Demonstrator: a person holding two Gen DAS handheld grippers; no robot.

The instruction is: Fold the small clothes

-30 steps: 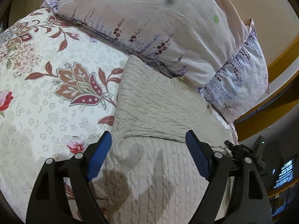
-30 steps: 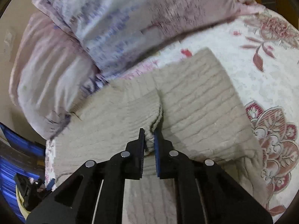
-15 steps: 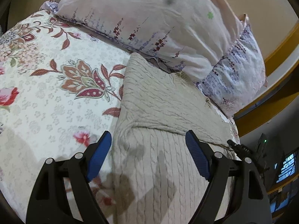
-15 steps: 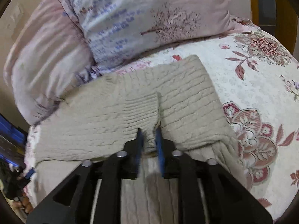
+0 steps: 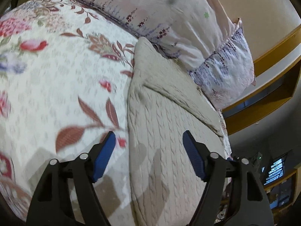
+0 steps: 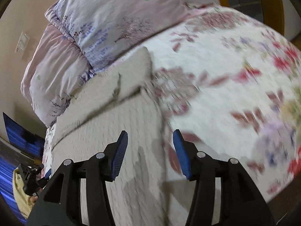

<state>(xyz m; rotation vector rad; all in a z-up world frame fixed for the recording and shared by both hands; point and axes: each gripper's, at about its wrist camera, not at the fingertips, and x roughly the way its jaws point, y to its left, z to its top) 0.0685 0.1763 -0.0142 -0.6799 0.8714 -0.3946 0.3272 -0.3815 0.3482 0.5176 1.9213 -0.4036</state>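
Left wrist view: the left gripper [image 5: 147, 150] is held wide open above the sweater [image 5: 169, 131], nothing between its pads. The sweater is laid flat on the floral bedspread [image 5: 56, 84], its far end tucked against the pillows [image 5: 169, 18]; one folded layer is seen across the upper part, probably a sleeve turned in.

Right wrist view: the right gripper [image 6: 149, 150] is likewise spread open and empty, positioned over the sweater's [image 6: 112, 131] edge where it meets the bedspread [image 6: 225, 94], presumably for the next fold. Blur is noted.
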